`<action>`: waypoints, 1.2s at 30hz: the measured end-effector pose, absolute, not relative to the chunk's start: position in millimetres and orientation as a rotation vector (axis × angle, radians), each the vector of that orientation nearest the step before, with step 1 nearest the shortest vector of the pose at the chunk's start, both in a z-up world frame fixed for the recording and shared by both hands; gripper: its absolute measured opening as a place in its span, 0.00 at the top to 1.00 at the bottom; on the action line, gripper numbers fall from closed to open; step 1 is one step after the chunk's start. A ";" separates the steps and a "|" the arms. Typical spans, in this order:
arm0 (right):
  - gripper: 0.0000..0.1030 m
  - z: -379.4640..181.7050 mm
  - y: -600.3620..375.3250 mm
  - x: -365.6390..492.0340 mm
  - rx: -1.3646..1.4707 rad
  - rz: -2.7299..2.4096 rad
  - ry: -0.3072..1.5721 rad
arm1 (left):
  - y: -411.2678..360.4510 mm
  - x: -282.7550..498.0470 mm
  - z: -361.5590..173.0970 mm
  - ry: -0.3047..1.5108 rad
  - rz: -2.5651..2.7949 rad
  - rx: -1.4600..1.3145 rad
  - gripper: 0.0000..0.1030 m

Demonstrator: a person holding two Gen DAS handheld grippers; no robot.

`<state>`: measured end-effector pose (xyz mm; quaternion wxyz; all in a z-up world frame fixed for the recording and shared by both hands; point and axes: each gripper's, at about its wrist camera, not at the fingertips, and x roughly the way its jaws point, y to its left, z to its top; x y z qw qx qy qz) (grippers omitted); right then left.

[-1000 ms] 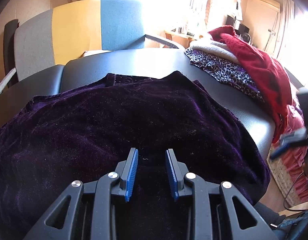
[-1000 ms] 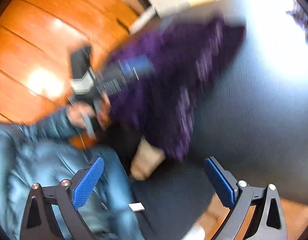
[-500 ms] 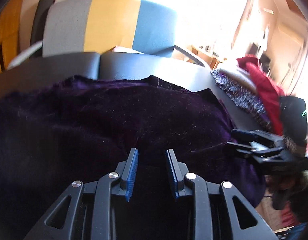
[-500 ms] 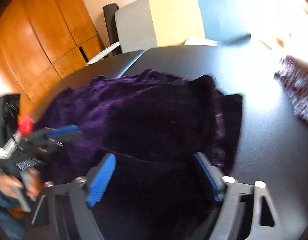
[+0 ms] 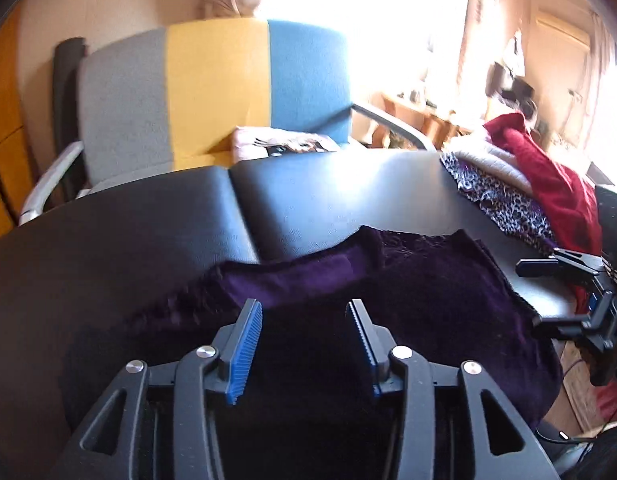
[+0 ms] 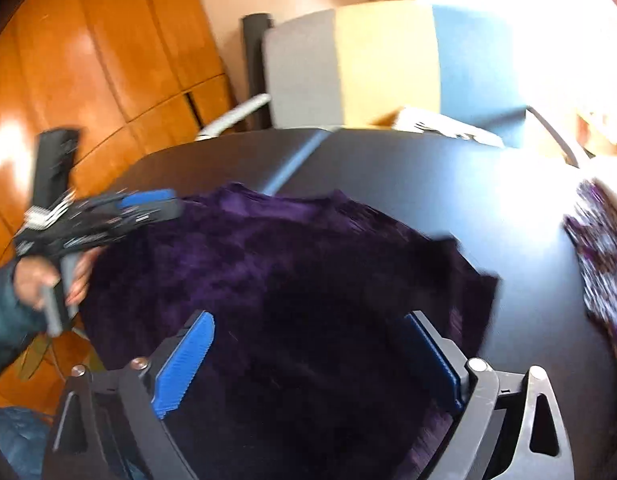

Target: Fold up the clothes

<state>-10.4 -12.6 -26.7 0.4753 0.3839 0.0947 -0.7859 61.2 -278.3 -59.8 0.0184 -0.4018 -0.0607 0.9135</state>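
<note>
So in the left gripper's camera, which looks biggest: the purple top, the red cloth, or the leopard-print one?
1. purple top, spread across the black table
2. red cloth
3. leopard-print cloth

The last two look close and sit piled together, partly covered, so their order is unsure. The purple top is also nearest the camera.

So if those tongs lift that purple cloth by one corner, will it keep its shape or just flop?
Probably flop: the purple cloth already lies in soft folds and droops over the edge of the black table. Its velvety pile looks thickish, so it may hang heavy. The ribbed blue pads should likely grip it without slipping.
</note>
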 end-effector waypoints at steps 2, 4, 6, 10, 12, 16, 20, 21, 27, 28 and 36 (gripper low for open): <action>0.06 -33.0 -34.6 -14.1 0.952 -1.892 0.265 | -286.4 42.6 -63.2 -0.211 2.744 -1.280 0.56; 0.06 -44.4 -49.8 -17.7 0.975 -1.874 0.295 | -289.9 29.4 -69.1 -0.188 2.677 -1.318 0.55; 0.06 -61.9 -59.4 -23.3 1.015 -1.871 0.326 | -286.1 18.7 -77.5 -0.111 2.609 -1.364 0.55; 0.00 -84.0 -57.9 -19.0 0.937 -1.891 0.362 | -271.1 5.2 -96.0 0.032 2.475 -1.437 0.55; 0.00 -84.7 -58.3 -16.9 0.925 -1.892 0.368 | -267.8 1.4 -103.8 0.060 2.425 -1.460 0.55; 0.00 -85.3 -54.8 -18.4 0.926 -1.879 0.333 | -273.8 -6.8 -118.8 -0.020 2.386 -1.527 0.55; 0.00 -83.7 -55.6 -19.0 0.926 -1.875 0.319 | -270.2 5.0 -115.9 -0.052 2.504 -1.487 0.95; 0.00 -84.2 -56.2 -18.5 0.925 -1.876 0.321 | -265.2 13.1 -107.4 -0.025 2.570 -1.429 0.96; 0.00 -87.5 -58.3 -17.5 0.915 -1.890 0.342 | -235.5 59.6 -70.8 0.205 2.968 -1.131 0.92; 0.00 -87.5 -58.0 -17.7 0.916 -1.889 0.339 | -240.4 56.7 -82.1 0.237 3.003 -1.208 0.86; 0.00 -88.5 -58.2 -20.6 0.919 -1.885 0.335 | -307.9 98.9 -102.8 -0.225 3.166 -1.375 0.82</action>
